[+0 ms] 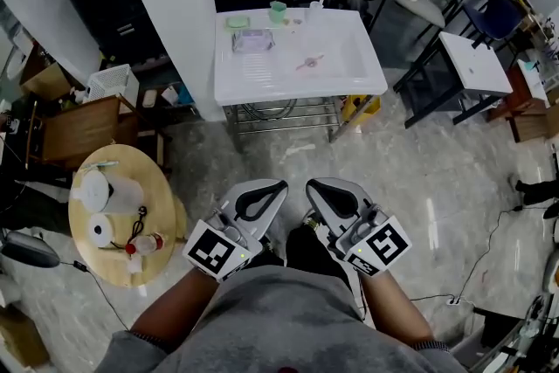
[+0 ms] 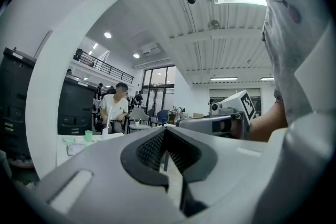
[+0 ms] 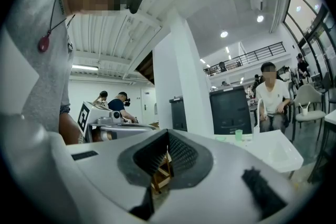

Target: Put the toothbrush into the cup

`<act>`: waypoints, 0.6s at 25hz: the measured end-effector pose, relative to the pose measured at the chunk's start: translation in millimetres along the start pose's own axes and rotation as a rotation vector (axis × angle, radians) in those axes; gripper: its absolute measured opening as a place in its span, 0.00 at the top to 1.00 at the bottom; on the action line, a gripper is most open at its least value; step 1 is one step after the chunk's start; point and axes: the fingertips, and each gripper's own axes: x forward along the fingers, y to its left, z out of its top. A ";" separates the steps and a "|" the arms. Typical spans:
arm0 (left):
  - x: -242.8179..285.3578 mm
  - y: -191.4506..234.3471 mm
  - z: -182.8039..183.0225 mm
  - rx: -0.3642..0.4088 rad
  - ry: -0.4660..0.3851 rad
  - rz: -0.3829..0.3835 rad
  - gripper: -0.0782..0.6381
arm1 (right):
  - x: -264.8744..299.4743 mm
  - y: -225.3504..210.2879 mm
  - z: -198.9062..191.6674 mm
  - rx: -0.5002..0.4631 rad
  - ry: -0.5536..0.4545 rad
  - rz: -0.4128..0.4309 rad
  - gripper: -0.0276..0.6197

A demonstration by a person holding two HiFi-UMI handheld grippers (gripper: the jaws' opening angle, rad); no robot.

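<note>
Holding both tools low against my body, I am well short of the white table (image 1: 297, 90). The left gripper (image 1: 271, 189) has its jaws pressed together with nothing between them, and the right gripper (image 1: 319, 188) is the same, closed and empty.

Risks, from the left: the round wooden table (image 1: 162, 188) stands near my left side with a cable trailing off it, so a careless step forward could snag it. On the white table a clear box (image 1: 253, 39) lies near the green cup (image 1: 278, 10), and a wide approach could knock either. The pink toothbrush (image 1: 308, 62), as I take it to be, lies flat in the basin, apart from the cup. If I arrive with the jaws closed I will only shove it across the smooth surface. It is thin, so a poor pinch could let it slip. The cup looks light, and a brush dropped in at a slant could tip it.

Only the head view shows the toothbrush. The left gripper view shows its own closed tips (image 2: 166, 130), the cup (image 2: 88, 136) and the other tool at its right. The right gripper view shows closed tips (image 3: 168, 135) and the cup (image 3: 239, 135), but the basin floor is hidden.
</note>
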 end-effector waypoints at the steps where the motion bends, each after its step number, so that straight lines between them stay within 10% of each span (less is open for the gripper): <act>1: 3.1 2.5 -0.5 -0.013 0.005 0.004 0.88 | 1.5 -4.5 -1.1 0.004 0.001 0.001 0.94; 15: 79.9 60.8 3.4 -0.005 0.037 0.070 0.88 | 33.1 -98.3 10.8 0.007 -0.001 0.058 0.94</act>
